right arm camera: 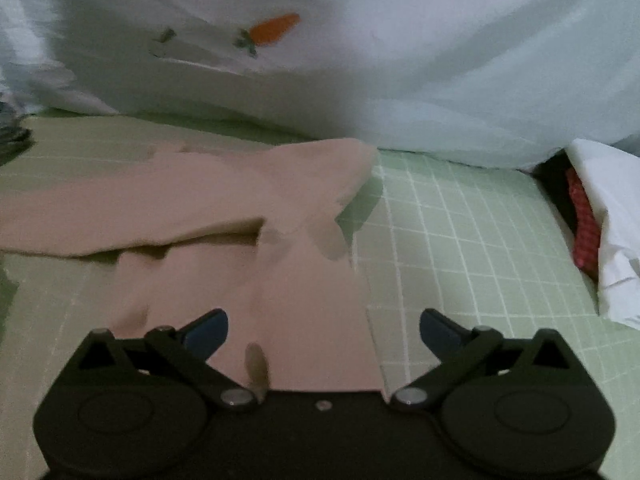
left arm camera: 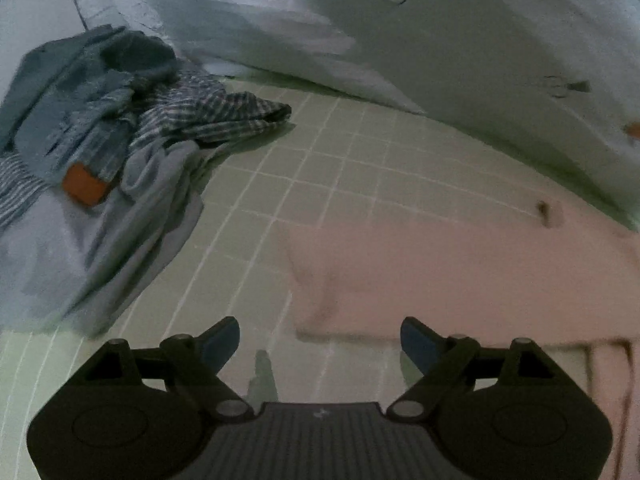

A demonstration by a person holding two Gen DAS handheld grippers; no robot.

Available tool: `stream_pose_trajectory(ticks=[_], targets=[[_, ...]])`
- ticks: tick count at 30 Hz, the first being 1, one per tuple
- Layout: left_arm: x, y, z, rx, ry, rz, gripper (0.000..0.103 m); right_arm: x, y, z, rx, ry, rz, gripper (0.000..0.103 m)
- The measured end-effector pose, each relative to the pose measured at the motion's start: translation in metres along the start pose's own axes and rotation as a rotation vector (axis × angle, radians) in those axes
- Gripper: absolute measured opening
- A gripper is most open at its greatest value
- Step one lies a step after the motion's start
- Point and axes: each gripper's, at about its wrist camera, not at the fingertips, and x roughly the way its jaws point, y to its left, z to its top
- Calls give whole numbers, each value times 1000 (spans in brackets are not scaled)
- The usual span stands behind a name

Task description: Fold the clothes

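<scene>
1. The pink garment (right arm camera: 224,200) lay spread flat on the green gridded surface (right arm camera: 460,240), below a pale sheet printed with carrots (right arm camera: 360,60). Whether that surface was a worktop or a bed could not be told.
2. The right tongs (right arm camera: 323,330) stood wide open with nothing gripped; the pink cloth lay directly beneath and ahead of them, its right-hand edge running away from the camera just inside the right finger.
3. The left tongs (left arm camera: 320,338) also stood open and empty. In the left wrist view the pink garment (left arm camera: 460,280) lay ahead and to the right, its near edge passing just ahead of the right finger, while bare green grid (left arm camera: 320,180) lay under the left finger.
4. The garment's long axis ran crosswise in the right wrist view, a sleeve-like part reaching off to the left.
5. Judged from this, the right tongs were the nearer to the cloth; the left would need to shift toward it.
6. A heap of blue and striped clothes (left arm camera: 100,120) waited at the left, well apart.
</scene>
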Motion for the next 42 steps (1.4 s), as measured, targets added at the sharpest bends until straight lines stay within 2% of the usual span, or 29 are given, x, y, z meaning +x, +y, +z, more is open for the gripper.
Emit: stream_pose_trajectory(ticks=[1, 7, 10, 12, 15, 21, 24, 28, 33, 39, 41, 42], targets=[[8, -1, 5, 6, 4, 1, 86, 5, -1, 3, 7, 10, -12, 103], [42, -11, 18, 56, 25, -28, 66, 21, -4, 11, 38, 30, -42, 103], [42, -20, 23, 144, 4, -75, 44, 25, -6, 10, 55, 36, -52, 103], [40, -28, 24, 195, -6, -80, 6, 28, -8, 8, 74, 40, -54, 103], [35, -45, 23, 276, -28, -68, 5, 27, -8, 6, 77, 34, -49, 103], [-15, -80, 23, 334, -119, -105, 5, -2, -17, -4, 99, -43, -24, 103], [-51, -101, 12, 336, -164, -131, 5, -18, -24, -14, 119, -66, -12, 103], [-89, -132, -11, 329, -179, -183, 5, -38, -43, -31, 155, -76, -11, 103], [-123, -172, -53, 335, -162, -258, 5, -57, -74, -52, 185, -72, -18, 103], [-148, -224, -109, 347, -82, -371, 6, -76, -105, -77, 168, -42, 1, 103], [-148, -236, -125, 322, -51, -390, 13, -80, -111, -86, 157, -31, 24, 103], [-149, -239, -131, 310, -42, -396, 23, -82, -112, -90, 151, -27, 38, 103]])
